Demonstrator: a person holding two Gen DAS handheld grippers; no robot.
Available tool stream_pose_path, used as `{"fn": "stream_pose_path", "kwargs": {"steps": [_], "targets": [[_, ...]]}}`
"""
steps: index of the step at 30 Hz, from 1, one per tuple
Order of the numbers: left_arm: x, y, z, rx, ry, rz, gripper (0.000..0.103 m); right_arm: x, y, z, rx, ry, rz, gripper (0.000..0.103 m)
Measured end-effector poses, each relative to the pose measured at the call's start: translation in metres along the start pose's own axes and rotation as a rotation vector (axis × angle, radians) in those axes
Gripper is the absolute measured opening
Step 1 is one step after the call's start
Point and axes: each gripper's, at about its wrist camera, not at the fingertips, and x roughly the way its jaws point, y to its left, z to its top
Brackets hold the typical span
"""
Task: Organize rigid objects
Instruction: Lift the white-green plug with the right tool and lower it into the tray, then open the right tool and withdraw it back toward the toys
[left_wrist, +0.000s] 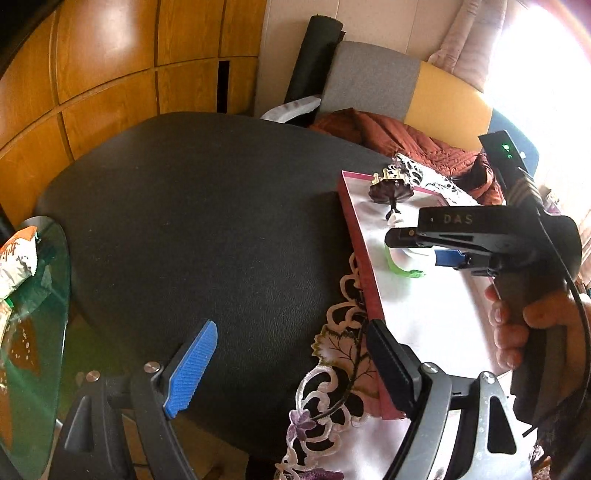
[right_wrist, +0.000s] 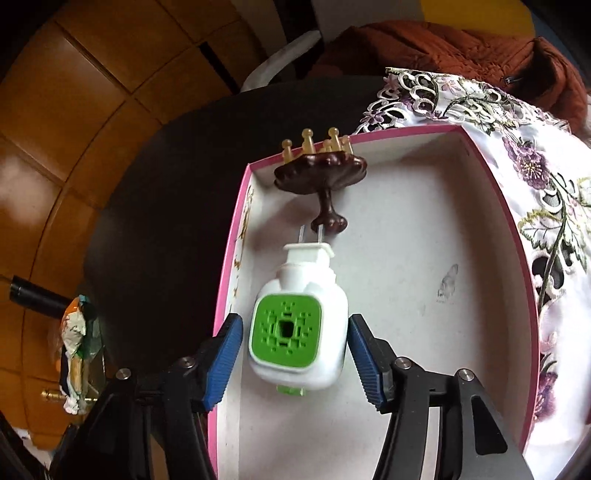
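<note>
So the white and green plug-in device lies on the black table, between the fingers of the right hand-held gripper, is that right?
Not quite. The white and green plug-in device lies inside the pink box, not on the black table, as the right wrist view shows. It is between the fingers of the right hand-held gripper.

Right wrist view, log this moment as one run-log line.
right tongs: open, straddling white-and-green plug-in device | device: lying in pink box near brown massage comb | left tongs: open, empty

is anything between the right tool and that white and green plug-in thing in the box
Nothing visible. The right tool is open with the white and green plug-in device directly between its fingers, inside the pink-rimmed box. The brown comb lies just beyond the device's prongs, not in between.
</note>
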Motion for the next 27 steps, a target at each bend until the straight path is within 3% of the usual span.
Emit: {"fn": "stream_pose_path", "kwargs": {"steps": [9,17,27], "targets": [[-0.008,-0.011,-0.001,0.027,-0.014,-0.008,0.084,-0.02,-0.004,-0.014,-0.008,-0.039,0.054,0.069],[-0.012,-0.021,-0.004,0.053,-0.013,-0.021,0.084,-0.048,-0.008,-0.027,-0.077,-0.113,0.003,0.074],[-0.016,-0.036,-0.007,0.081,-0.016,-0.047,0.084,-0.098,-0.02,-0.059,-0.165,-0.263,-0.13,0.083]]}}
